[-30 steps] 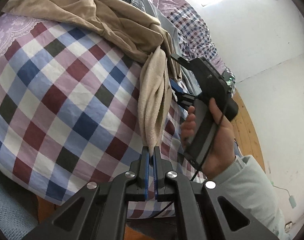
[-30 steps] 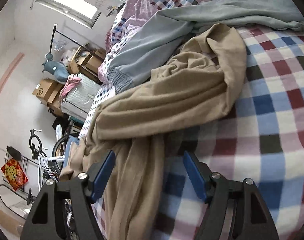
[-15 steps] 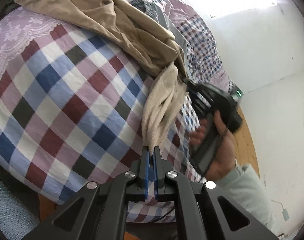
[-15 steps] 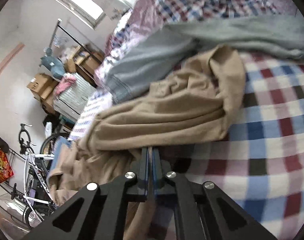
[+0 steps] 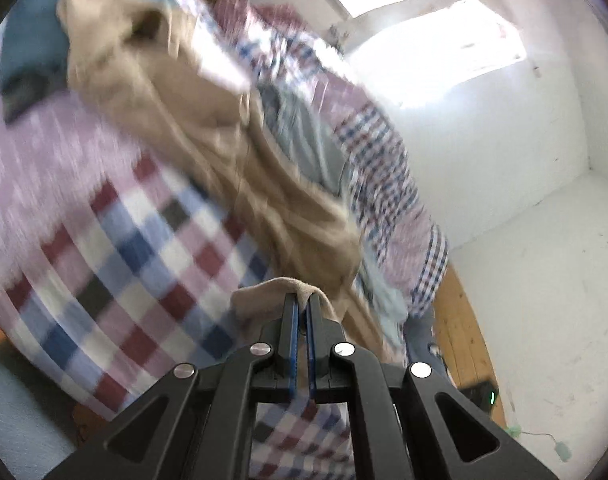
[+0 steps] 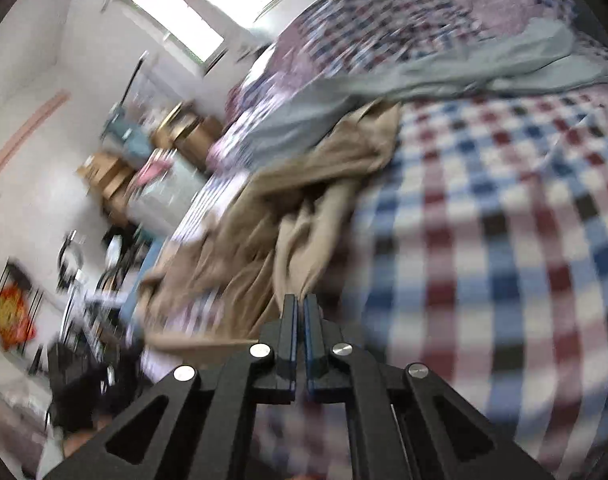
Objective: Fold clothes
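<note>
A tan garment (image 5: 232,152) lies crumpled across the checked bedspread (image 5: 116,256). My left gripper (image 5: 302,300) is shut on one end of it, and the cloth drapes over the fingertips. In the right wrist view the same tan garment (image 6: 304,208) stretches from the bed to my right gripper (image 6: 300,300), which is shut on a bunched fold of it. Both views are blurred by motion. A grey-blue garment (image 6: 443,76) lies behind the tan one, farther up the bed.
The bed's edge drops to a wooden floor (image 5: 459,340) on the right of the left wrist view. White walls (image 5: 543,240) and a bright window (image 5: 423,12) stand beyond. Cardboard boxes (image 6: 112,172), a bicycle (image 6: 80,288) and clutter fill the room's left side.
My right gripper went from wide open to shut on the tan garment, then pulled it back along the bed. My left gripper stayed shut on its end, lifting and swinging; the other hand left its view.
</note>
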